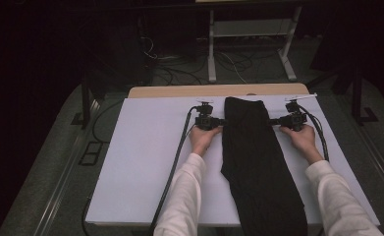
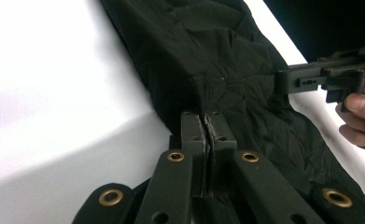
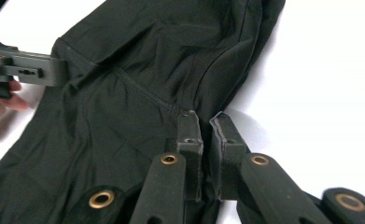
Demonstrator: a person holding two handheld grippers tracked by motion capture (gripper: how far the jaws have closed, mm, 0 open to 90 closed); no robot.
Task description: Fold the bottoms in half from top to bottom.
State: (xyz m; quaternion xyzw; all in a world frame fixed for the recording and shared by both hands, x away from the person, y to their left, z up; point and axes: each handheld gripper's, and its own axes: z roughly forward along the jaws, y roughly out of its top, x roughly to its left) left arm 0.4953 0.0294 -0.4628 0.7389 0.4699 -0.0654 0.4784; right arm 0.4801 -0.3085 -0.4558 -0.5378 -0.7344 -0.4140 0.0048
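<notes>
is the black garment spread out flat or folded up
Folded lengthwise: the black garment lies as one long narrow strip on the white board, doubled layers and a seam visible in the gripper views. Left gripper and right gripper pinch its side edges.

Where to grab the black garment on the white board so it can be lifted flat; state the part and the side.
Take the black garment by its two long side edges near the far end, coming in level from either side. It lies flat and narrow, so opposite edges share the load. The left hand-held gripper and right hand-held gripper are already clamped there.
</notes>
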